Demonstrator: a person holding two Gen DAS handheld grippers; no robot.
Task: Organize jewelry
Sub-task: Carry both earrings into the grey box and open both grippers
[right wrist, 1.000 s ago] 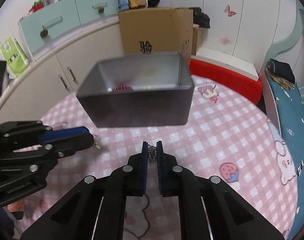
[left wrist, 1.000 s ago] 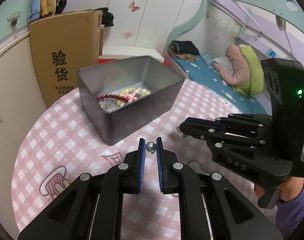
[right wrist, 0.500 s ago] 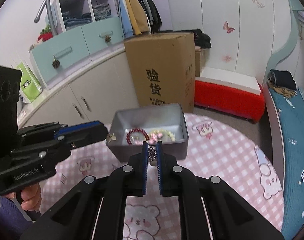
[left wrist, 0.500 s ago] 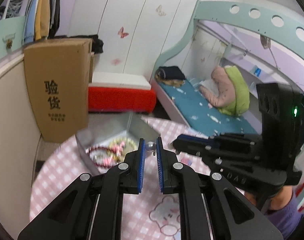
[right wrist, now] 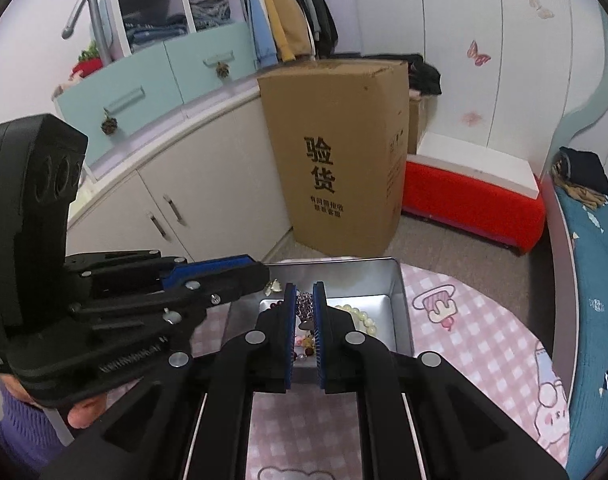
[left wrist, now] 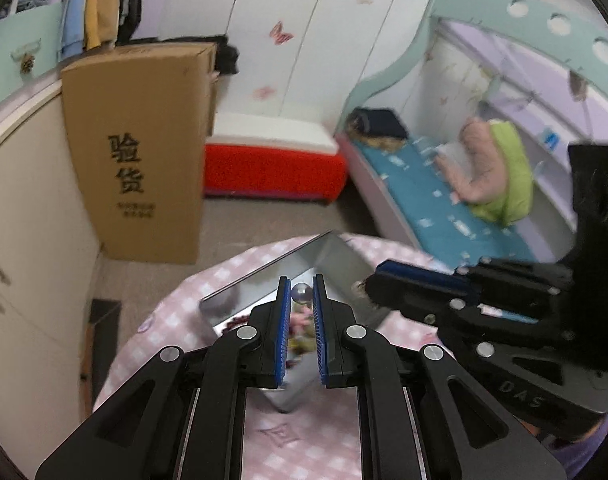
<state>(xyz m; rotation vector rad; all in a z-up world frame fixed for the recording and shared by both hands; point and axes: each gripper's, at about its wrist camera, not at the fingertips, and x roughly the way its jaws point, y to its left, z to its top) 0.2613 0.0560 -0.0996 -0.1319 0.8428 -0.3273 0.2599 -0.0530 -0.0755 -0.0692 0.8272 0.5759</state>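
My left gripper point(left wrist: 301, 293) is shut on a pearl earring point(left wrist: 302, 293) and holds it above the open metal tin point(left wrist: 336, 258). My right gripper point(right wrist: 304, 300) is shut on a silver chain point(right wrist: 304, 305) and hangs over the same tin point(right wrist: 398, 300). Inside the tin lie a cream bead bracelet point(right wrist: 358, 316) and dark red beads point(right wrist: 275, 304). The left gripper also shows in the right wrist view point(right wrist: 269, 286), with a small charm at its tip. The right gripper shows in the left wrist view point(left wrist: 368, 286).
The tin stands on a round table with a pink checked cloth point(right wrist: 476, 340). Beyond it stand a tall cardboard box point(right wrist: 340, 152), white cabinets point(right wrist: 175, 200), a red bench point(right wrist: 472, 196) and a bed point(left wrist: 432, 196).
Both grippers have risen from near the tabletop and moved forward, and now hang over the tin with their jewelry still held. The tin looks smaller and lower in both views.
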